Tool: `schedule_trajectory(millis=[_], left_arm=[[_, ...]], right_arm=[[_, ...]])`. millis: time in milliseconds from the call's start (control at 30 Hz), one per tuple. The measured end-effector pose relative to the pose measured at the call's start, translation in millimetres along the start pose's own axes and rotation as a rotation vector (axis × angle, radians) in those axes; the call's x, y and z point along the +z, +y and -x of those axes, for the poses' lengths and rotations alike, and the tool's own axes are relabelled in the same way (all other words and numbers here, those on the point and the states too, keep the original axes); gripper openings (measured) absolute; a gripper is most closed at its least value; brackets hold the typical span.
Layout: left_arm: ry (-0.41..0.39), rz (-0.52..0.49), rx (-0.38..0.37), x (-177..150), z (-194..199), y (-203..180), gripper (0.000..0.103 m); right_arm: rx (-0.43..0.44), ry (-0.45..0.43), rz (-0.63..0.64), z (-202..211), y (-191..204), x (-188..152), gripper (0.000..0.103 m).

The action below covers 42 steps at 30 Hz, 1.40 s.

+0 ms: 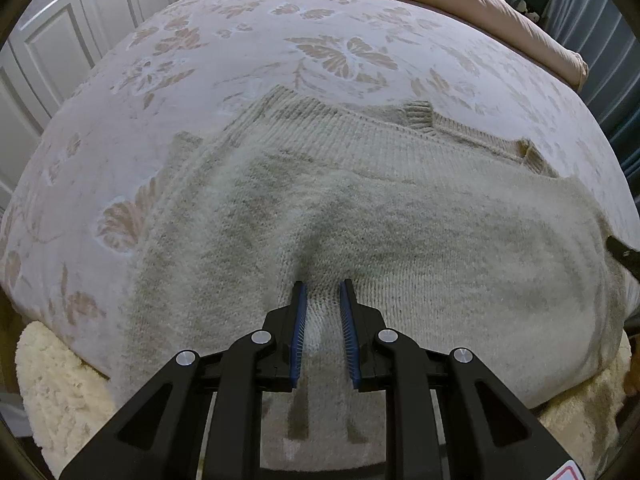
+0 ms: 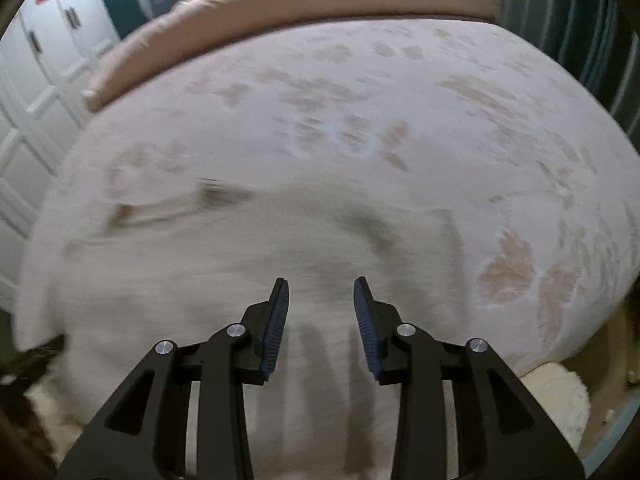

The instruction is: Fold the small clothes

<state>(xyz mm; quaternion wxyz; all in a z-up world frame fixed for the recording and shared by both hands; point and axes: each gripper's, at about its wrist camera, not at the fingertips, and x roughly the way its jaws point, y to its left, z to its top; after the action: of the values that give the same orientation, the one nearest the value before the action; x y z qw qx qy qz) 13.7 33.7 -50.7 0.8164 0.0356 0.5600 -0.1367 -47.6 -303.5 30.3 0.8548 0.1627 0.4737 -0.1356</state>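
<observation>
A cream knitted sweater (image 1: pixel 400 216) lies spread on the bed, its ribbed collar (image 1: pixel 418 114) toward the far side. My left gripper (image 1: pixel 323 285) points down at the sweater's near part. A raised ridge of knit is pinched between its blue pads (image 1: pixel 299 312), so it is shut on the fabric. In the right wrist view the picture is blurred. The sweater (image 2: pixel 200 280) fills the lower left there. My right gripper (image 2: pixel 321 282) hovers over it, open, with nothing between its fingers.
The bed wears a pale floral cover (image 1: pixel 320 40), with a rolled pink duvet (image 1: pixel 480 0) along its far edge. White panelled wardrobe doors (image 1: pixel 52 40) stand to the left. A fluffy cream rug (image 1: pixel 52 380) lies below the bed's near edge. Striped teal curtains (image 2: pixel 580 40) hang on the right.
</observation>
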Motion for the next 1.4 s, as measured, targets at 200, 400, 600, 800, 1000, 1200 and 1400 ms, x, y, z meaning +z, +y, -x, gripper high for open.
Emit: schedule_trajectory(millis=[200,400,600,800,1000,1200,1400], left_arm=[[-0.009,-0.008,0.011,-2.0,0.4,-3.4,0.019],[-0.010,0.002,0.003,-2.1,0.3,-1.6,0.019],[-0.015,0.020,-0.029,-2.4,2.5,3.1,0.019],[-0.012,0.021,-0.095,-4.1,11.6,4.6,0.034],[-0.023,0.048,-0.109,-4.2,18.9,12.5,0.034],[-0.012,0.134,-0.057,2.4,13.2,39.6,0.043],[-0.040,0.189,-0.017,1.1,28.6,65.1,0.043]], right_arm=[[0.134,0.055,0.109,3.5,68.0,-21.8,0.034],[0.098,0.134,0.202,-35.9,108.3,-51.6,0.038],[0.158,0.132,0.186,-14.4,115.3,-28.7,0.039],[0.161,0.202,0.200,-47.3,133.6,-20.0,0.039],[0.163,0.176,0.183,-43.7,134.4,-11.0,0.039],[0.191,0.192,0.145,-35.1,124.9,-9.0,0.039],[0.131,0.212,0.208,-57.7,139.4,-18.0,0.045]])
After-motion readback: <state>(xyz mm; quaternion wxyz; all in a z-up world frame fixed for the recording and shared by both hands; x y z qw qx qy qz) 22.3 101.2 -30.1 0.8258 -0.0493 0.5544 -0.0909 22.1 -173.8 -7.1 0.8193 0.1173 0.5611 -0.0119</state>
